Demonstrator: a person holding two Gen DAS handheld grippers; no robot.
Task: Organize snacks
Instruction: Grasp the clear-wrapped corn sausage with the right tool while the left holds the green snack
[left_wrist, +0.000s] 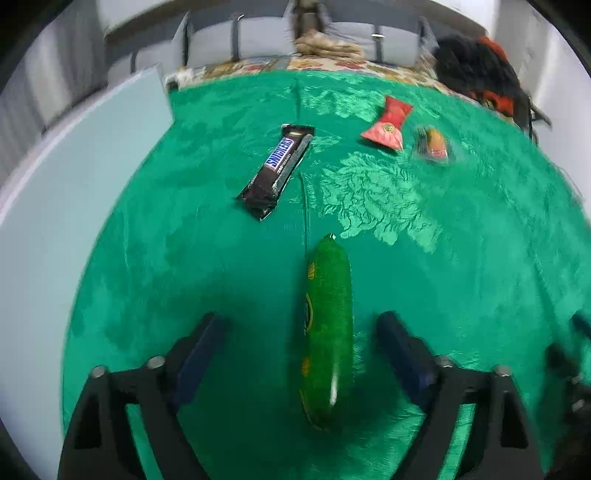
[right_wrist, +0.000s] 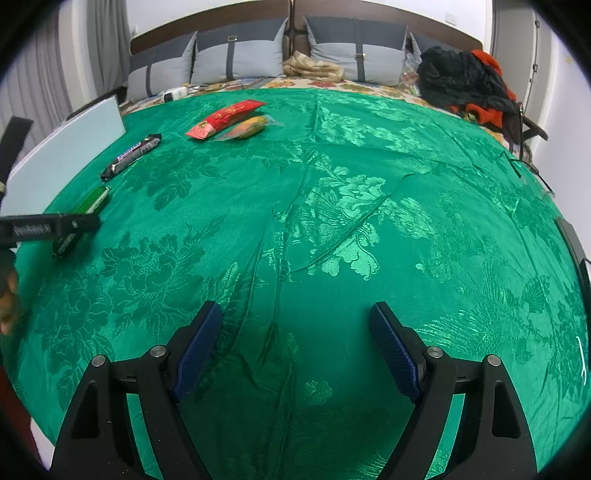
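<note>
Left gripper (left_wrist: 301, 332) wide open astride green snack packet (left_wrist: 327, 332), pads clear, right gripper (right_wrist: 295, 343) open, empty

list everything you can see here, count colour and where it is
green sausage-shaped snack: 1, green, on the cloth between the open left fingers, untouched
Snickers bar: 1, dark brown, beyond the green snack
red packet: 1, red, far side of cloth
clear-wrapped snack: 1, orange-yellow, beside the red packet
cloth: 1, green floral, covering the bed
board: 1, pale blue, left edge
pillows: several, grey, at headboard
clothes pile: 1, black and orange, far right
left gripper: open
right gripper: open, empty
</note>
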